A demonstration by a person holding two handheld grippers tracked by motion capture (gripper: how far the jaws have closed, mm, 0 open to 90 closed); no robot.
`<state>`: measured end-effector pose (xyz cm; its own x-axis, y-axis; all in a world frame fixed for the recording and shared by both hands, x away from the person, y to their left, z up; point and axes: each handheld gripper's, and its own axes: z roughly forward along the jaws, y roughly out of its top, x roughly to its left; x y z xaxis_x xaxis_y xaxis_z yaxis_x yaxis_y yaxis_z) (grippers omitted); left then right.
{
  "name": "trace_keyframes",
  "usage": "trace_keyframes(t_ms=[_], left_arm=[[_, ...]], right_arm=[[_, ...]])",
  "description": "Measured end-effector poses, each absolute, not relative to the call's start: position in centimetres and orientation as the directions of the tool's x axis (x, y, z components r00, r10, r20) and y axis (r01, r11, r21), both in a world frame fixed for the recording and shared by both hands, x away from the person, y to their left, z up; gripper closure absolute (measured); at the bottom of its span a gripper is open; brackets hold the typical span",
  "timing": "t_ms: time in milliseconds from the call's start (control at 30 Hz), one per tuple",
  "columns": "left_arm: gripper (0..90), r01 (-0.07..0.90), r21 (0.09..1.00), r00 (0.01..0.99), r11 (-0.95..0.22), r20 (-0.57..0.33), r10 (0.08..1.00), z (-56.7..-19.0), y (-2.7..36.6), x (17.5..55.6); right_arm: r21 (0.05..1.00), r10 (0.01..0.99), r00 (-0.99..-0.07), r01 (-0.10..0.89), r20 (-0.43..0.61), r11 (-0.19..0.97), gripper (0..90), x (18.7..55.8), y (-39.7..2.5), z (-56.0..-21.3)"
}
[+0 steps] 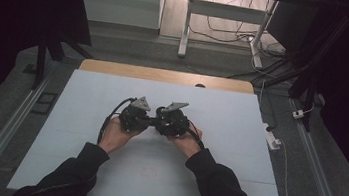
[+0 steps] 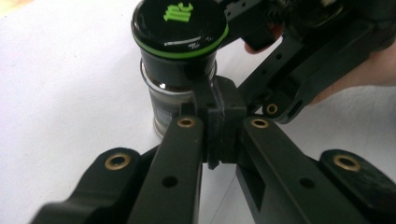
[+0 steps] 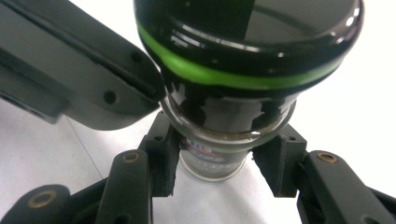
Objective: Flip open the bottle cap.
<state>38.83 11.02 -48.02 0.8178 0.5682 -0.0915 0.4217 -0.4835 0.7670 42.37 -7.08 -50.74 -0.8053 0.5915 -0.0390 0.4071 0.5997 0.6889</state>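
- One glass jar [image 3: 212, 154] with black green-ringed lid [image 2: 180, 28], upright on the white surface [image 1: 240, 116], between my two grippers.
- Right gripper [image 3: 212, 168]: jaws bracket the jar's glass body; whether they touch it, I cannot tell.
- Left gripper [image 2: 219, 126]: jaws closed, beside the lid.
- Step, I judge: unscrewing; next, steady the body, grip the lid.

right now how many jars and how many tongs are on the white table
jar with black lid and green ring: 1
tongs, left tongs and right tongs, both at the jar: 2
white table: 1
total: 4
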Motion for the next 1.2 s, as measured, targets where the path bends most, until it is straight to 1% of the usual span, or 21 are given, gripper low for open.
trace_keyframes(t_ms=[167, 733, 833, 1200], left_arm=[[88.7, 0.430, 0.780, 0.812, -0.455, -0.113, 0.573, -47.4, 11.2, 38.7], [88.8, 0.441, 0.782, 0.805, -0.440, -0.127, 0.580, -46.9, 11.3, 38.6], [88.8, 0.454, 0.793, 0.788, -0.407, -0.144, 0.599, -46.4, 11.6, 38.8], [88.8, 0.459, 0.797, 0.776, -0.391, -0.146, 0.613, -46.1, 11.9, 39.1]], right_arm=[[0.689, 0.592, -0.805, 0.407, -0.039, 0.600, 52.4, 42.4, -7.1, -50.7], [0.689, 0.594, -0.804, 0.410, -0.038, 0.598, 52.5, 42.4, -7.1, -50.8], [0.687, 0.591, -0.805, 0.404, -0.046, 0.604, 52.5, 42.3, -7.0, -50.8], [0.688, 0.593, -0.804, 0.407, -0.042, 0.601, 52.5, 42.4, -7.0, -50.8]])
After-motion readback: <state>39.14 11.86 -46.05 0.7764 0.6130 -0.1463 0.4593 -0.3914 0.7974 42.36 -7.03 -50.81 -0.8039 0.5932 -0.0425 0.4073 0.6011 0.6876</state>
